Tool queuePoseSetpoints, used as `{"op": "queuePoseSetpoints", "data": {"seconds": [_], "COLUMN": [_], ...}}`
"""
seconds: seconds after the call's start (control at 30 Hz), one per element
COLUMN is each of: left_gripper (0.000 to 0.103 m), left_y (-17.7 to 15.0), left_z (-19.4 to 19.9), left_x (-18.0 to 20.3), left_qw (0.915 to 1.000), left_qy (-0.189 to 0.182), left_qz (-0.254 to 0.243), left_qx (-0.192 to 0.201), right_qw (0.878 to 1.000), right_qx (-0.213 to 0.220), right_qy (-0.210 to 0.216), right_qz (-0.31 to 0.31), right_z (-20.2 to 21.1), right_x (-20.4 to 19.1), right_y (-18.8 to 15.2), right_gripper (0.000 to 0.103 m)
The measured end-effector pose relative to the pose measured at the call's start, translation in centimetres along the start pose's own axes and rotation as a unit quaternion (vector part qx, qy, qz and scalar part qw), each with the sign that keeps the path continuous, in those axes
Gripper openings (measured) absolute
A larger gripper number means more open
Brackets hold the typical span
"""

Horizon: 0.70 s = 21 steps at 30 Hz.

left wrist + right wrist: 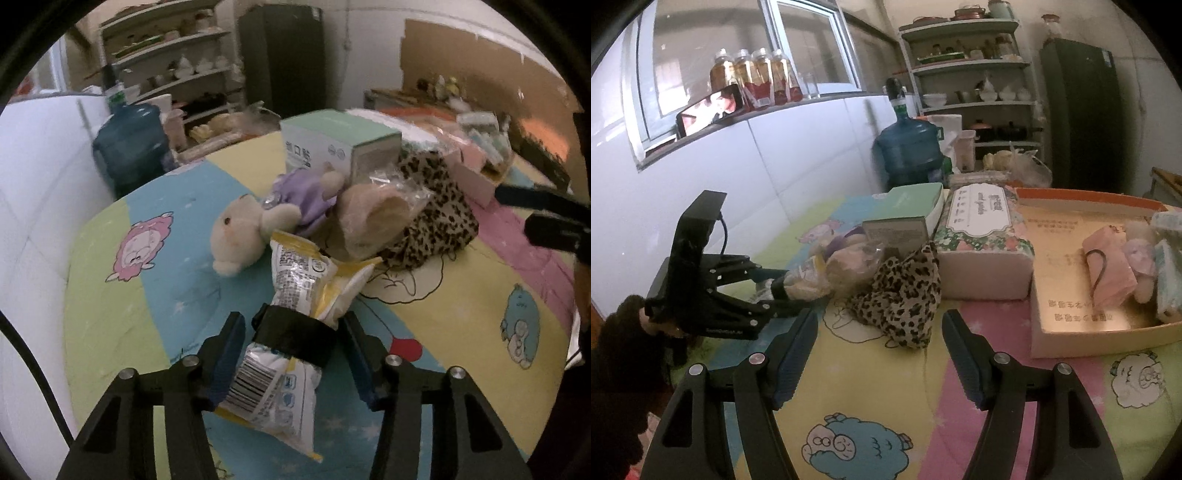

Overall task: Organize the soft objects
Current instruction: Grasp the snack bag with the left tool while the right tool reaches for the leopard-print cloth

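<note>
A white-and-yellow snack packet (pixel 295 273) with a black band around its middle lies between the fingers of my left gripper (pixel 293 317), which is shut on it just above the cartoon-print tablecloth (pixel 155 295). Past the packet lie a cream teddy bear (pixel 240 236) in a purple dress, a beige plush in clear plastic (pixel 369 218) and a leopard-print cloth (pixel 436 221). My right gripper (pixel 880 314) stands open and empty in front of the leopard-print cloth (pixel 901 295). The right wrist view shows the left gripper (pixel 790 290) with the packet at the left.
A mint-green box (pixel 332 144) stands behind the toys, with a floral tissue box (pixel 982 236) beside it. A shallow cardboard box (pixel 1071 343) at the right holds a pink pouch (pixel 1108 266) and small soft items. A blue water jug (pixel 908 147) and shelves stand beyond the table.
</note>
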<state>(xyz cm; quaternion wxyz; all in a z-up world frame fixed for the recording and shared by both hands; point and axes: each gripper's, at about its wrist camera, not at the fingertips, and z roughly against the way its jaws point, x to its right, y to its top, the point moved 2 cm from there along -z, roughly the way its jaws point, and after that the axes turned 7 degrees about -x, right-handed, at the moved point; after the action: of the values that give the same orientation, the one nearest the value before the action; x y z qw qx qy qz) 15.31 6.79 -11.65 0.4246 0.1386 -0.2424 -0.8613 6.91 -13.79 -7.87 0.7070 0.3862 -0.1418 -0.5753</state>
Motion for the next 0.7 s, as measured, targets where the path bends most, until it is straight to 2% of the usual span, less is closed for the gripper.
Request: {"op": "queuePoseSetpoints", "data": {"seconds": [0.1, 0.23, 0.37, 0.5, 0.6, 0.67, 0.7], "left_gripper": [0.045, 0.043, 0.043, 0.043, 0.044, 0.044, 0.044], "left_y": [-1.0, -1.9, -3.0, -3.7, -4.0, -4.1, -4.1], "left_z": [0.7, 2.9, 5.3, 7.2, 8.1, 8.3, 8.4], "left_x": [0.1, 0.8, 2.1, 3.6, 4.4, 4.7, 4.6], "left_qw": [0.9995, 0.9963, 0.9902, 0.9823, 0.9772, 0.9742, 0.9727], "left_qy": [-0.003, 0.011, 0.024, 0.023, 0.029, 0.032, 0.030], "left_qz": [0.028, 0.067, 0.103, 0.136, 0.153, 0.164, 0.173], "left_qx": [0.016, 0.053, 0.091, 0.126, 0.145, 0.152, 0.151], "right_qw": [1.000, 1.000, 0.998, 0.995, 0.994, 0.994, 0.993], "right_qx": [-0.004, -0.013, -0.032, -0.080, -0.086, -0.089, -0.094], "right_qy": [-0.004, -0.014, -0.036, -0.025, -0.024, -0.030, -0.030], "right_qz": [-0.002, -0.011, -0.028, -0.060, -0.070, -0.061, -0.058], "right_z": [-0.3, -1.5, -3.1, -5.3, -6.1, -6.5, -6.6], "right_x": [0.0, 0.3, 1.3, 2.4, 2.8, 2.6, 2.5], "right_y": [-0.1, 0.0, 0.3, 0.8, 1.4, 1.8, 1.8], "right_gripper": [0.072, 0.072, 0.072, 0.071, 0.071, 0.063, 0.044]}}
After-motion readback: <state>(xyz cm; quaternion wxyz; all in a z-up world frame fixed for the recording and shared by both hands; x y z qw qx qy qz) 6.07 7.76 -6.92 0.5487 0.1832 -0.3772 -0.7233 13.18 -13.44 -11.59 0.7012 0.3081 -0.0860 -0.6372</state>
